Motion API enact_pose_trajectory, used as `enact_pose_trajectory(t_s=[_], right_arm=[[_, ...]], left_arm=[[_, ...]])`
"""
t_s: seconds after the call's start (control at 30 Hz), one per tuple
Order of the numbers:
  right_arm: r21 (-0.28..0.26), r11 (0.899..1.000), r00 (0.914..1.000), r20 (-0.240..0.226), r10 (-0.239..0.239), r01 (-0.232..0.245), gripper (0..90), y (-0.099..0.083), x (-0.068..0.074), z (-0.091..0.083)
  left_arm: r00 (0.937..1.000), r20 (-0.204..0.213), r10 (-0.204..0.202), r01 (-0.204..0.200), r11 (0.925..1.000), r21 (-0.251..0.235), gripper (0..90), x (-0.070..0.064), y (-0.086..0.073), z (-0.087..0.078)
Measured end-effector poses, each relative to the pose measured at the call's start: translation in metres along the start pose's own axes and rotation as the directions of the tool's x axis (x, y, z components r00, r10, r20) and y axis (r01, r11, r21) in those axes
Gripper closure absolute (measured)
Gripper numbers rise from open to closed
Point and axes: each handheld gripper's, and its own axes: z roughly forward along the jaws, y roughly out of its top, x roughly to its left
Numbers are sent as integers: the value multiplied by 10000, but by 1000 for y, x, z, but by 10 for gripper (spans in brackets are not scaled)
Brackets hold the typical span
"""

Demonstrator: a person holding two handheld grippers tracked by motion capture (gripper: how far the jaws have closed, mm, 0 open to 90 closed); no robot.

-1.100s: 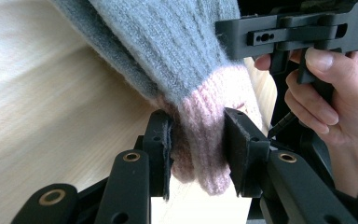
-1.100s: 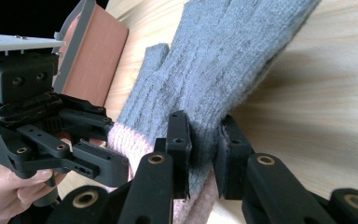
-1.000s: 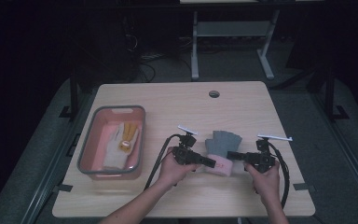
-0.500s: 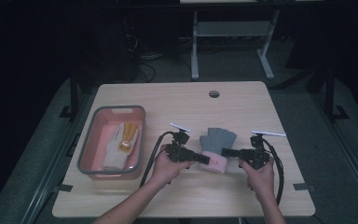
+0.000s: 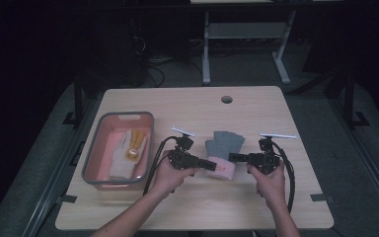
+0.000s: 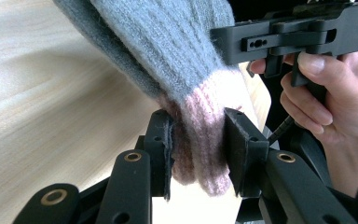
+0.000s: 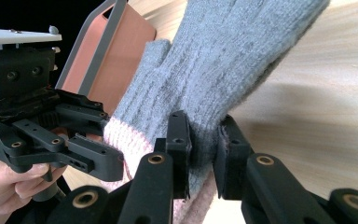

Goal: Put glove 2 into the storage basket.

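My fingers are clamped on the glove from both sides: the left gripper (image 6: 193,144) pinches the pink ribbed cuff, the right gripper (image 7: 204,149) bites the grey knit just above it. The glove (image 5: 222,153) sits at centre frame in the high view, its grey fingers pointing toward the top; I judge this two-sided hold is meant to spread or lift it. At left of frame the grey-rimmed bin (image 5: 94,148) holds other gloves, well apart on the worktop (image 5: 197,207).

Grey knit glove (image 5: 223,149), pink cuff, lifted off table, pinched at both sides
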Motion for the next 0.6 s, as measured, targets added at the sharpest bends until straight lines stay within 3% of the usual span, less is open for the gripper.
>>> enact_pose_trajectory(t_s=[0.27,0.6], right_arm=[[76,10000,9998,-170,55,-54,779,5,5,5],[223,9994,9993,-241,-277,283,779,17,21,13]], left_arm=[[10000,4,-72,72,9999,-77,647,2,1,-9],[9999,-65,-86,84,9995,-307,651,3,5,-30]])
